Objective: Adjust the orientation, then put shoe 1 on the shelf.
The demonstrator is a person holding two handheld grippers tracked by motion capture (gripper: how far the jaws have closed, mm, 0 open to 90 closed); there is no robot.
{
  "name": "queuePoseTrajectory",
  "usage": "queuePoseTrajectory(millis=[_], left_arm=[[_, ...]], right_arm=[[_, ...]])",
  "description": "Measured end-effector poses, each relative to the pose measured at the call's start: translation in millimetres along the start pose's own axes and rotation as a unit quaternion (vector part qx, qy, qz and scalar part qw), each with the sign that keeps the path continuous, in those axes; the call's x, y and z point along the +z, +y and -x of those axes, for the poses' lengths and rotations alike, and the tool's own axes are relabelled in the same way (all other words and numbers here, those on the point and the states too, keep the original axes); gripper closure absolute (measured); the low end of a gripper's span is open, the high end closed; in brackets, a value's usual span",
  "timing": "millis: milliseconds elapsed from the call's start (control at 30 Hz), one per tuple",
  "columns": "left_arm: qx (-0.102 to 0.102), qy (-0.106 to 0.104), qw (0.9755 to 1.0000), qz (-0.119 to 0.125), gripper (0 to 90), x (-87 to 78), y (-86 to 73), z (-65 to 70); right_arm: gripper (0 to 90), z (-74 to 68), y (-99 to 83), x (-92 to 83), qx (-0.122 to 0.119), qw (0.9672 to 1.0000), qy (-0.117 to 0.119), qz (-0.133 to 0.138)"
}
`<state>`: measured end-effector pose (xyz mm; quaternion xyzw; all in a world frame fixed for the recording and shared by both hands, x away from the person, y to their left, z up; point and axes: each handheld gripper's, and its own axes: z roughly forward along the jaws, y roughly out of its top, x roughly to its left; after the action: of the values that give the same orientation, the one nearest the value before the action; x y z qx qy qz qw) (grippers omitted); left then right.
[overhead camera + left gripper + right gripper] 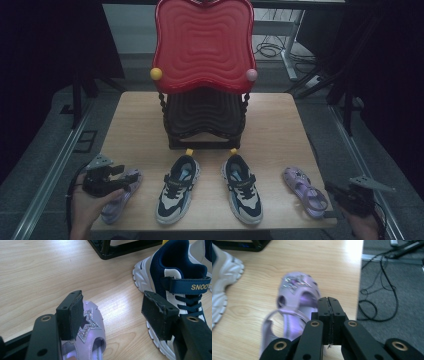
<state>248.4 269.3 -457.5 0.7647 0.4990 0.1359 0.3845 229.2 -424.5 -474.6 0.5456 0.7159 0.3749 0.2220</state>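
Nearest the person, the left gripper (102,177) hovers over the left purple sandal (120,196) at the near left corner of the table (140,115), its jaws spread wide with nothing between the pads. At the near right corner the right gripper (350,197) sits just beside the heel of the right purple sandal (305,191), its jaws pressed together on nothing.

The step in hand looks like the reach for the left sandal: the open jaws straddle its toe but do not yet bear on it. The next move probably calls for lowering the left gripper and closing across the strap or the sole edge, narrow enough for a firm pinch.

Between the sandals stand two navy and white sneakers (177,190), toes toward the person, and beyond them a red shoe rack (202,45) with a dark lower shelf at the far middle.

The left gripper view shows the sequin star (87,325) on the sandal's toe and lettering on the sneaker strap (190,285), which the high view blurs. The right gripper view shows the closed pads meeting above the right sandal's back strap, and the cables (382,290) on the floor past the table's right edge.
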Motion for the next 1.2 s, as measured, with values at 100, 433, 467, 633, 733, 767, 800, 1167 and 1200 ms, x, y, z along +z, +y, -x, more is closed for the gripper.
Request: queuePoseTrajectory(millis=[100,433,467,633,733,767,800,1167,1200], left_arm=[[-0.002,0.002,1.0000,-0.002,34.4,-1.2,-2.4,-0.1],[0.000,0.011,0.9999,-0.007,35.9,-7.8,-1.7,2.5],[0.001,0.011,0.9999,-0.008,36.2,-8.4,-1.7,2.9],[-0.002,0.013,0.9998,-0.012,37.4,-15.2,-3.2,3.0],[-0.009,0.017,0.9997,-0.013,37.9,-23.4,-11.9,1.0],[-0.013,0.018,0.9997,-0.013,38.0,-26.0,-15.3,-0.5],[-0.016,0.021,0.9996,-0.014,38.1,-28.3,-18.6,-2.0],[-0.022,0.023,0.9989,-0.033,41.3,-39.6,-42.6,2.3],[-0.022,0.024,0.9989,-0.035,41.7,-40.6,-44.3,2.6]], right_arm=[[87.1,-5.5,4.1,1.3,-0.006,0.9998,0.018,0.004],[76.4,-16.6,11.4,8.5,-0.027,0.9987,0.044,-0.002],[75.5,-17.4,11.2,8.7,-0.027,0.9986,0.045,-0.003],[72.1,-22.3,11.2,8.3,-0.034,0.9981,0.051,-0.006],[71.1,-24.8,11.1,6.4,-0.037,0.9979,0.054,-0.007],[70.8,-25.5,10.9,5.9,-0.037,0.9979,0.053,-0.007],[70.6,-26.1,10.7,5.2,-0.036,0.9979,0.053,-0.007],[69.8,-36.1,6.2,1.0,-0.044,0.9973,0.057,-0.013],[69.7,-36.2,5.6,0.8,-0.044,0.9973,0.057,-0.013]])
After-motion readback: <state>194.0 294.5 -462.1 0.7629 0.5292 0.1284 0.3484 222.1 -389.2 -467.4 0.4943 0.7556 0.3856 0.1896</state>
